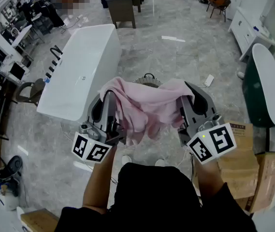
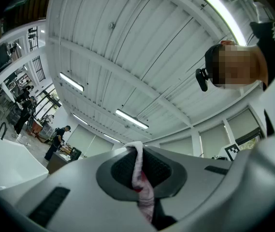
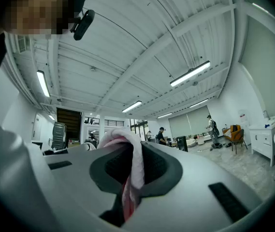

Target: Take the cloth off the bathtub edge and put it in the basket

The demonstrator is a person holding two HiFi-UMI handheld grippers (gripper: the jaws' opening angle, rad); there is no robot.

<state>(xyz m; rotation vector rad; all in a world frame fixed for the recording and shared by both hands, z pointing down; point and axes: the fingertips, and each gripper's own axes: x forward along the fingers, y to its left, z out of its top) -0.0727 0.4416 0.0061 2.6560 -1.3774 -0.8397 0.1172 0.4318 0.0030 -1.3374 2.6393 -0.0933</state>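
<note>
Holding up a pink cloth (image 1: 144, 108) between the left tongs (image 1: 109, 95) and the right tongs (image 1: 185, 91), well clear of the white bathtub (image 1: 86, 62) at far left. Both tongs clamped tight on the fabric, one on each upper end. Soft and rumpled, slack across the top, sagging in the middle, hanging in loose folds toward the near side. Pale pink throughout in the head view. In the left gripper view, squeezed to a thin whitish fold with a red streak between dark ribbed pads (image 2: 120, 170). In the right gripper view, a thicker roll curled over the tips. Just past the cloth's far edge, on the marbled floor (image 1: 185, 57), a glimpse of the basket (image 1: 148, 77): grey rim, dark handle
</note>
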